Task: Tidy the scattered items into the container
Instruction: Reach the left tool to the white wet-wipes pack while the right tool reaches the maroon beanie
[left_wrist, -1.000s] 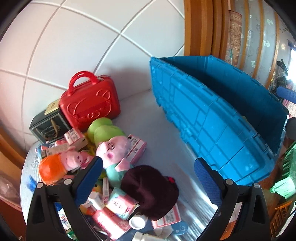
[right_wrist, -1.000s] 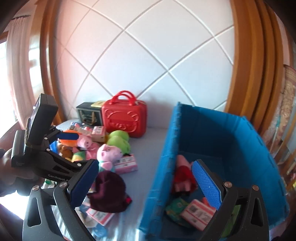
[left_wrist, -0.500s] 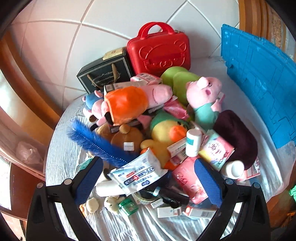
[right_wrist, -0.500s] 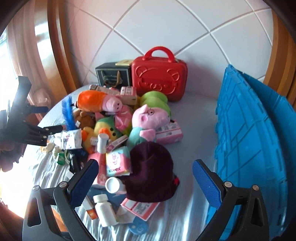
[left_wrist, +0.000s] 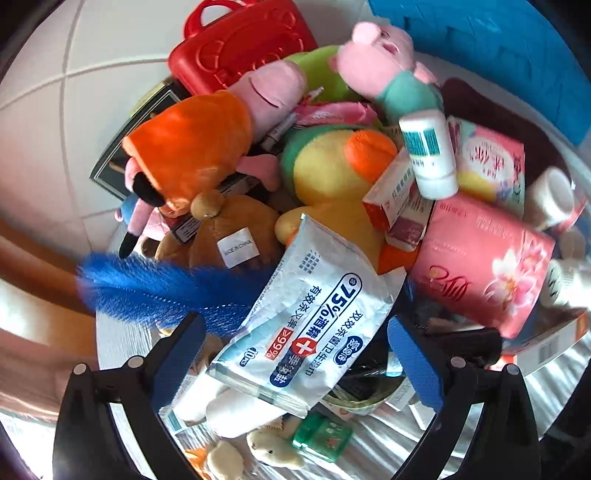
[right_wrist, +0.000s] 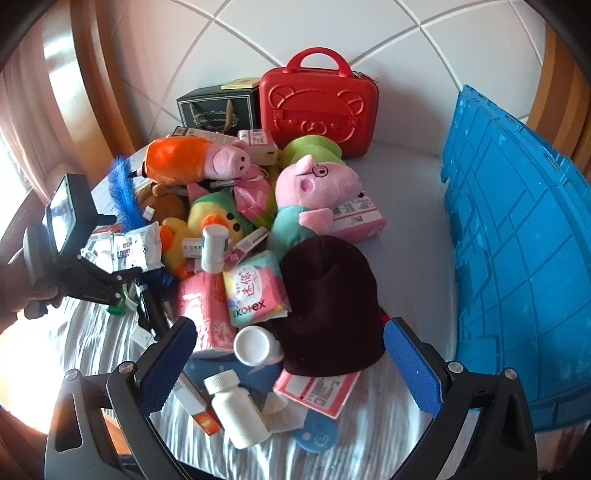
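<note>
White tiled walls and wooden trim frame a table (right_wrist: 399, 236) under a pale cloth, heaped with toys, bottles and packets. Straight ahead of the left gripper (left_wrist: 295, 354), its blue-padded fingers spread wide and holding nothing, a packet of alcohol wipes (left_wrist: 314, 332) lies between the pads, tilted across the pile. Just beyond it sit a blue feather (left_wrist: 162, 288), a brown bear plush (left_wrist: 229, 236), a yellow duck plush (left_wrist: 332, 177) and an orange-dressed pig plush (left_wrist: 195, 147); to its right rest a pink tissue pack (left_wrist: 480, 266) and a white bottle (left_wrist: 428, 151). The right gripper (right_wrist: 288, 362), likewise spread and empty, hovers over the near edge of the pile, where a dark maroon knit hat (right_wrist: 332, 302) and an upended white bottle (right_wrist: 255, 345) lie between its fingers, with a second white pill bottle (right_wrist: 236, 406) closer in. The blue plastic crate (right_wrist: 517, 258) stands on the table at that gripper's right, well apart from the left gripper. A red bear-embossed case (right_wrist: 317, 107) and a black gift bag (right_wrist: 218, 110) stand at the far side against the wall.
</note>
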